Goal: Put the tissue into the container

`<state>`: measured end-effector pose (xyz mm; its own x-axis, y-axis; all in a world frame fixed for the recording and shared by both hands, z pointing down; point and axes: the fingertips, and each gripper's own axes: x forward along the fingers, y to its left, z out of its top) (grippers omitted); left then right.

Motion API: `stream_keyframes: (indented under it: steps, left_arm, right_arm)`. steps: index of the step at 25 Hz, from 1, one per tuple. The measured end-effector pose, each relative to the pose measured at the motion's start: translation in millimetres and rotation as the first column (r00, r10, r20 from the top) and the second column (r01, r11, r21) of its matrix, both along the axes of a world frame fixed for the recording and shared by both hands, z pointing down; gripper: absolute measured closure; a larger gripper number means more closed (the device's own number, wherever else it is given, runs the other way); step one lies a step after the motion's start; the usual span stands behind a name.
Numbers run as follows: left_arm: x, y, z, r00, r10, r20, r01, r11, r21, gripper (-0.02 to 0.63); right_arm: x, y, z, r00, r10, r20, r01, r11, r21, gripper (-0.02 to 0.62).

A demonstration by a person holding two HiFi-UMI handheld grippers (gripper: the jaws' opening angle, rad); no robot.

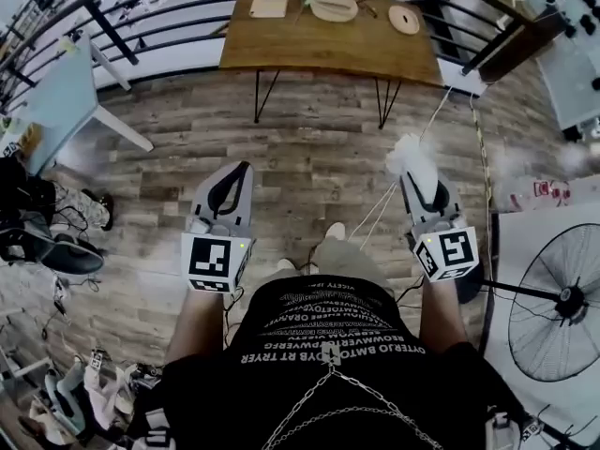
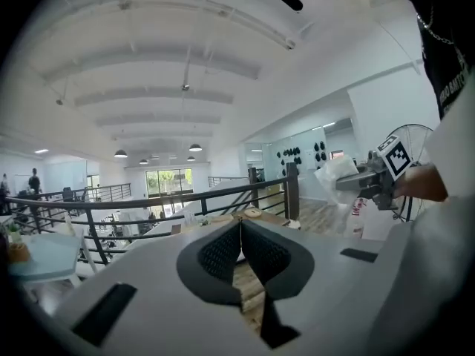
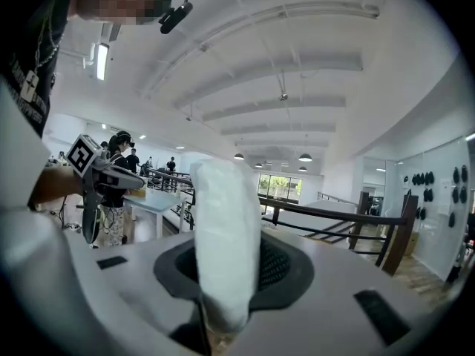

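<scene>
1. Wood-plank floor (image 1: 319, 167), seen from above, runs out to a black railing (image 1: 187, 7).
2. Wooden worktop (image 1: 309, 50) stands on thin dark legs just before that railing.
3. Left gripper (image 1: 244, 169): jaws together, nothing between them.
4. Right gripper (image 1: 418, 178): jaws clamped on the tissue (image 3: 225, 243).
5. White tissue: stands up out of the right jaws in mid-air, well apart from the worktop.

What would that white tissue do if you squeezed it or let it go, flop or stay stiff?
Probably soft and squashy: the tissue looks pinched narrow where the right gripper clamps it and puffs out above. Likely very light too, since it stands past the gripper without drooping. Let go, it would probably drift rather than drop.
</scene>
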<state>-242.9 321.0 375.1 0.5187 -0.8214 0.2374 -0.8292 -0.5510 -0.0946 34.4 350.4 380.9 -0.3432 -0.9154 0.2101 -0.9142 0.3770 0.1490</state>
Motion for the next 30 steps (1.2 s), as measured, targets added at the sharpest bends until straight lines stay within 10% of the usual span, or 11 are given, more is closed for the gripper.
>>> stream_keyframes:
  steps: [5, 11, 30]
  left_arm:
    - [3, -16, -18, 0.997, 0.006, -0.074, -0.001, 0.997, 0.075, 0.577]
    - [21, -61, -11, 1.000, 0.020, 0.002, -0.020, 0.999, 0.042, 0.577]
    - [164, -225, -33, 0.999, 0.029, 0.034, -0.031, 0.998, 0.055, 0.577]
  right_arm:
    - [2, -16, -12, 1.000, 0.010, 0.026, -0.011, 1.000, 0.025, 0.477]
    - [14, -59, -24, 1.000, -0.012, 0.026, 0.010, 0.998, 0.066, 0.477]
    - [158, -222, -28, 0.996, -0.015, 0.084, 0.009, 0.997, 0.076, 0.477]
